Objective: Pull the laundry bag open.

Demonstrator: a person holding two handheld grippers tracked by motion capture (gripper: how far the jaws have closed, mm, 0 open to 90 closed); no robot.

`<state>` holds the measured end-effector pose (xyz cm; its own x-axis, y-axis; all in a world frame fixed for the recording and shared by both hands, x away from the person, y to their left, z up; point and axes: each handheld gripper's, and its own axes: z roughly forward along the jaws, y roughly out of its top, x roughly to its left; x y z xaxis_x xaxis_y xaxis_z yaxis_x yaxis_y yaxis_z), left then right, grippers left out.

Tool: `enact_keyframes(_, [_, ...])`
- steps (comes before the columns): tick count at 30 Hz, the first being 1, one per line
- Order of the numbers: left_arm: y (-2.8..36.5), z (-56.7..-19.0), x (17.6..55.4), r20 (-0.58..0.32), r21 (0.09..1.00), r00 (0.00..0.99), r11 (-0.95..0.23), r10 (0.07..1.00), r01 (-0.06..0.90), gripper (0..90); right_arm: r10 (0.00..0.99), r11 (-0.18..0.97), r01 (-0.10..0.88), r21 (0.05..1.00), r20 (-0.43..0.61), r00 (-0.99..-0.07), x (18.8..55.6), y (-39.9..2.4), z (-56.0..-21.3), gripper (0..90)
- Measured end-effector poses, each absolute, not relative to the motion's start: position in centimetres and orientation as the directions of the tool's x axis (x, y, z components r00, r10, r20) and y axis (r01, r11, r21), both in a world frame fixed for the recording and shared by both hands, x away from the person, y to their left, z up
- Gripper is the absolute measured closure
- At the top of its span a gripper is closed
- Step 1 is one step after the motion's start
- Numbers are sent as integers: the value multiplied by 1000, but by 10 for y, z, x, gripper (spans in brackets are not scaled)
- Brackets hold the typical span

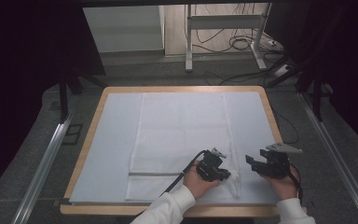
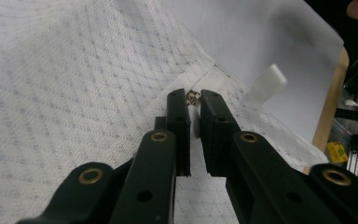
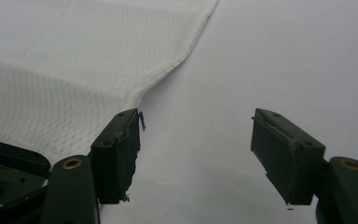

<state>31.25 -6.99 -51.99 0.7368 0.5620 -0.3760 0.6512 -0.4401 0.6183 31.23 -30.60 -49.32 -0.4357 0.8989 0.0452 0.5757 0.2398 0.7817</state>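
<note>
1. mesh laundry bag (image 1: 182, 140) lies flat on pale table cover (image 1: 114, 140); long axis runs 12–6 in high view, zipper end at 6.
2. left gripper (image 1: 223, 173) at bag's 5 o'clock corner; jaws nearly together, clamped on small metal zipper pull (image 2: 194, 98).
3. right gripper (image 1: 254, 164) just off bag at 3, jaws wide apart, nothing between, over bare cover.
4. corner cloth bunched by left gripper; pull mostly hidden betw. jaws. white tab (image 2: 266, 83) hard to identify.

A wood-edged table (image 1: 94, 122) carries a pale blue sheet (image 1: 112, 140) across its top, and a white mesh cloth (image 1: 182, 130) lies spread flat on that.
</note>
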Motion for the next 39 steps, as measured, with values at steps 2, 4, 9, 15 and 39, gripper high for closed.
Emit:
enact_keyframes(2, [-67,-517,313,-385,623,738,-433,554,651,836,898,238,576,782,49,-437,312,-306,-493,322])
enact_keyframes(4, [-64,-514,313,-389,628,739,-429,550,649,836,899,235,578,782,52,-436,312,-307,-492,323])
enact_keyframes(9, [-55,-507,313,-387,644,744,-417,545,641,837,899,230,575,786,55,-434,311,-307,-490,322])
enact_keyframes(15, [-49,-503,311,-374,657,747,-411,550,632,840,900,231,576,784,54,-434,311,-307,-490,322])
enact_keyframes(39, [-33,-502,308,-368,667,745,-399,557,629,851,838,151,656,740,257,-482,309,-285,-472,309])
